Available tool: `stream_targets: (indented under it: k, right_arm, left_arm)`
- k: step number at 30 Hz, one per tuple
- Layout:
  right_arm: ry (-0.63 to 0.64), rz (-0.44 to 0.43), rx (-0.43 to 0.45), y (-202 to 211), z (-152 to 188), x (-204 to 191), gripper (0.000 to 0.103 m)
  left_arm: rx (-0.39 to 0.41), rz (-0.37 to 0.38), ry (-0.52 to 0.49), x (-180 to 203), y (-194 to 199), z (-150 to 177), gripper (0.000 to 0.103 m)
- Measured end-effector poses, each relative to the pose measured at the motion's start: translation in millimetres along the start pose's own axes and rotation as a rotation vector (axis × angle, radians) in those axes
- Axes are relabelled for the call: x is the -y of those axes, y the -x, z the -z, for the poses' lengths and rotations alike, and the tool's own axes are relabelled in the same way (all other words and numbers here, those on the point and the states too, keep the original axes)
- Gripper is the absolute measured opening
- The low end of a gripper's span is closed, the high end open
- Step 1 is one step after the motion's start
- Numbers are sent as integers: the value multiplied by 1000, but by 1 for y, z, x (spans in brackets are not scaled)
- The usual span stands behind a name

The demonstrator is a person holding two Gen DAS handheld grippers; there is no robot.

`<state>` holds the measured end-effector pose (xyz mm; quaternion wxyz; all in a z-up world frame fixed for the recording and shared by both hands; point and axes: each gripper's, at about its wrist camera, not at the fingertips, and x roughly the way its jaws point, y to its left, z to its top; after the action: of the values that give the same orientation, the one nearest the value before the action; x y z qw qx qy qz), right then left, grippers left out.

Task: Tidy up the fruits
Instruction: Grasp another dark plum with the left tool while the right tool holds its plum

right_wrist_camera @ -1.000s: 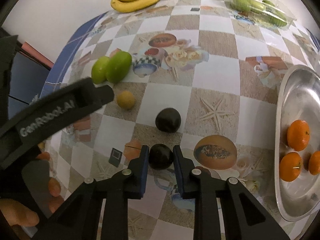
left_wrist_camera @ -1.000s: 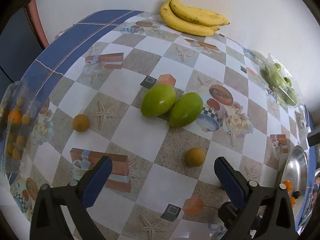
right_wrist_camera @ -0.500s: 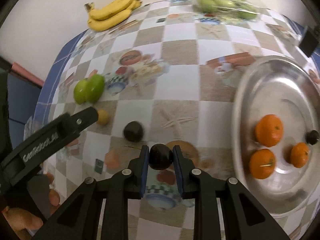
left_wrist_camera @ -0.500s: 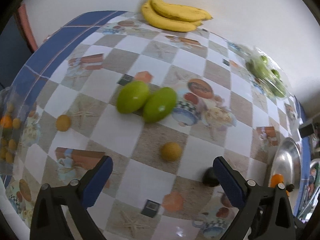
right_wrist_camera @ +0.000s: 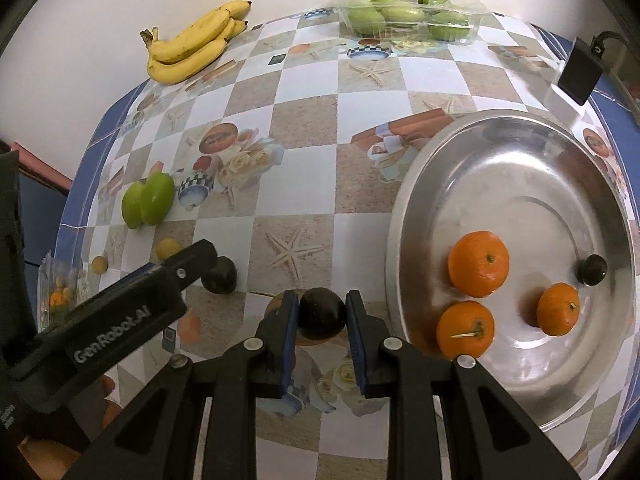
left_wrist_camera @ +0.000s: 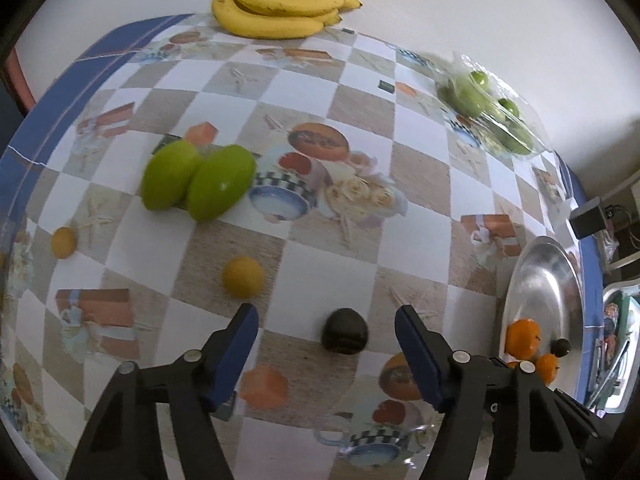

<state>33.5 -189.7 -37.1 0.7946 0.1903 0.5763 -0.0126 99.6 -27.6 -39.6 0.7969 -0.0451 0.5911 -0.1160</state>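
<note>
My right gripper (right_wrist_camera: 322, 314) is shut on a dark round fruit (right_wrist_camera: 322, 314) and holds it above the tablecloth, just left of the silver tray (right_wrist_camera: 520, 168). The tray holds three oranges (right_wrist_camera: 478, 264) and one small dark fruit (right_wrist_camera: 592, 269). My left gripper (left_wrist_camera: 326, 326) is open, its fingers on either side of a second dark fruit (left_wrist_camera: 345, 331) that lies on the table. That fruit also shows in the right wrist view (right_wrist_camera: 220, 275), partly behind the left gripper's body. The tray shows at the right edge of the left wrist view (left_wrist_camera: 540, 276).
Two green mangoes (left_wrist_camera: 198, 186), two small yellow fruits (left_wrist_camera: 242, 277), a banana bunch (left_wrist_camera: 280, 10) by the wall and a clear box of green fruit (right_wrist_camera: 408, 16) lie on the checked tablecloth. A black device (right_wrist_camera: 578, 74) stands beyond the tray. A plastic bag of small fruit (right_wrist_camera: 56, 292) sits at the left edge.
My right gripper has carried the dark fruit rightward, up to the tray's edge. My left gripper has swung right and now has the second dark fruit between its open fingers.
</note>
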Motion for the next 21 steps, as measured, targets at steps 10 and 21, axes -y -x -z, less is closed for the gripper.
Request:
stream_targets:
  k: [10,21]
  right_arm:
    - [-9,-5,7,4,0,7,25]
    - [-10,-16,8,5,0,7,25]
  left_arm:
    - [-28,0,-4,8,-10,2,54]
    - [-50,-5,7,8,-17,4,43]
